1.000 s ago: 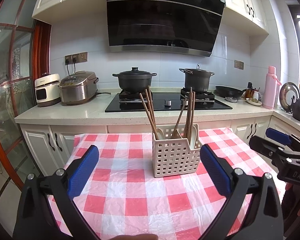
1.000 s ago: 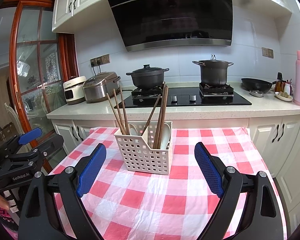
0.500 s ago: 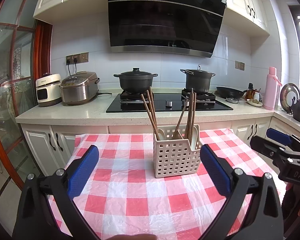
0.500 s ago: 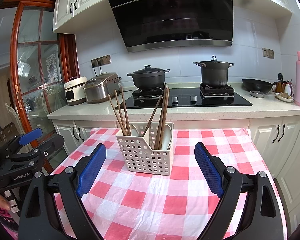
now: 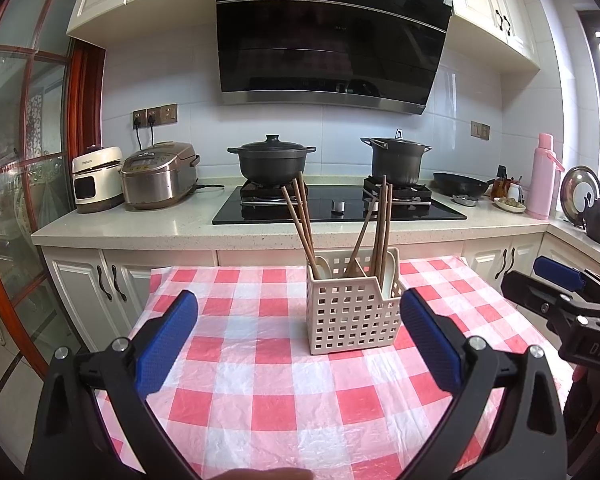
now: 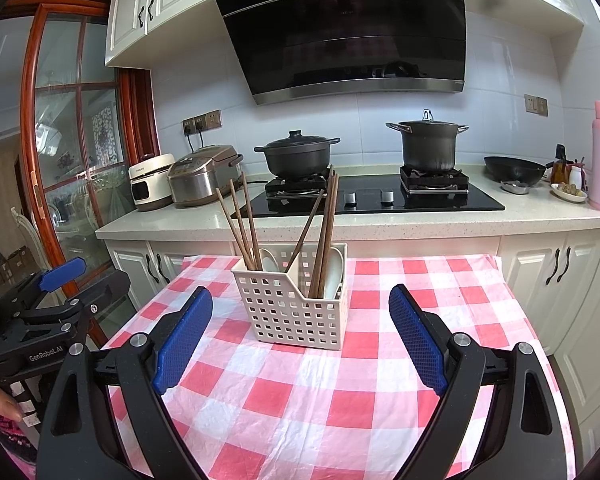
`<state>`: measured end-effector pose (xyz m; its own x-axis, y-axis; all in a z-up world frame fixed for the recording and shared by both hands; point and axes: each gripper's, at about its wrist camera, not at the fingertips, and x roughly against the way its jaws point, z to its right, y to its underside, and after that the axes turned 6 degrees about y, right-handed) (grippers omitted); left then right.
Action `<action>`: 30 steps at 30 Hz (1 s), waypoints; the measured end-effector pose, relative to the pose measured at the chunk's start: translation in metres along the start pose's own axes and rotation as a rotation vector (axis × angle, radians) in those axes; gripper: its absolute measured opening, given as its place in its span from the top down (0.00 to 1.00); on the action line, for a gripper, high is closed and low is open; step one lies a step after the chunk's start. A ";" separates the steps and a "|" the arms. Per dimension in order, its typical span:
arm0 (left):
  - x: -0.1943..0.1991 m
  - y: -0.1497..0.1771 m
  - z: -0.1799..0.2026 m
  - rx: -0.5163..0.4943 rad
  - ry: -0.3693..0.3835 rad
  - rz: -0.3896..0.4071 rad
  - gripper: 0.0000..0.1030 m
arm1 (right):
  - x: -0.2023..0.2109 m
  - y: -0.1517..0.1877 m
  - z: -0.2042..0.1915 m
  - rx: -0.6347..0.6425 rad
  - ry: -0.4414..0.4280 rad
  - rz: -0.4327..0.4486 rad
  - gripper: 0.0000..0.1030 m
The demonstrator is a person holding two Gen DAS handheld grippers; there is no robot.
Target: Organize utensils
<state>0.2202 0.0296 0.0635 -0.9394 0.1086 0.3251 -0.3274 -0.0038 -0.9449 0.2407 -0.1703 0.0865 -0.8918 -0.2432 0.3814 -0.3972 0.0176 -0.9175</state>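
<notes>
utensil basket (image 6: 292, 312) ahead, apart from wide-open right hand-held gripper (image 6: 300, 336)

Tablecloth (image 6: 340, 392): red-and-white check, plain squares throughout. Caddy (image 6: 296, 312): cream plastic, pierced with a regular grid of square holes. Chopsticks (image 6: 240, 224): brown wood; the right-hand set (image 6: 328, 232) a darker brown. Spoons (image 6: 334, 276): white. Left gripper (image 5: 298, 338): black frame, blue textured pads (image 5: 166, 346). Right gripper (image 6: 300, 336): same black frame, blue pads (image 6: 418, 338). Cabinets (image 6: 564, 276): cream-white with black handles. Worktop (image 5: 140, 224): pale speckled stone. Hob (image 6: 380, 200): glossy black. Pots (image 6: 296, 156): matt black. Hood (image 6: 348, 28): black glass, steel lower edge. Wall tiles (image 5: 180, 80): white. Flask (image 5: 542, 176): pink. Door frame (image 6: 32, 120): red-brown wood. Rice cooker (image 5: 158, 176): steel and bronze.
</notes>
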 end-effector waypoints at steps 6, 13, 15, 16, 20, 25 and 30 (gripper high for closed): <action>-0.001 0.001 0.001 -0.001 0.000 -0.002 0.05 | 0.001 0.001 0.000 -0.004 -0.001 0.002 0.18; -0.001 0.004 0.002 -0.004 0.000 -0.003 0.05 | 0.002 0.001 0.000 -0.006 -0.002 0.002 0.18; -0.001 0.005 0.002 -0.005 0.001 -0.004 0.05 | 0.002 0.002 0.000 -0.006 -0.003 0.003 0.18; 0.000 0.006 0.002 -0.005 0.000 -0.004 0.05 | 0.002 0.002 0.000 -0.006 -0.002 0.002 0.18; -0.001 0.006 0.002 -0.005 0.001 -0.004 0.05 | 0.003 0.002 0.001 -0.006 -0.005 0.004 0.18; 0.001 0.006 0.002 -0.009 0.001 -0.001 0.05 | 0.006 0.003 -0.001 -0.005 -0.008 0.009 0.18; 0.002 0.006 0.002 -0.010 0.000 0.001 0.05 | 0.009 0.003 0.000 -0.010 -0.009 0.012 0.18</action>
<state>0.2166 0.0275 0.0589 -0.9397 0.1084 0.3243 -0.3256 0.0062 -0.9455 0.2313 -0.1724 0.0869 -0.8947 -0.2513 0.3693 -0.3886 0.0299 -0.9209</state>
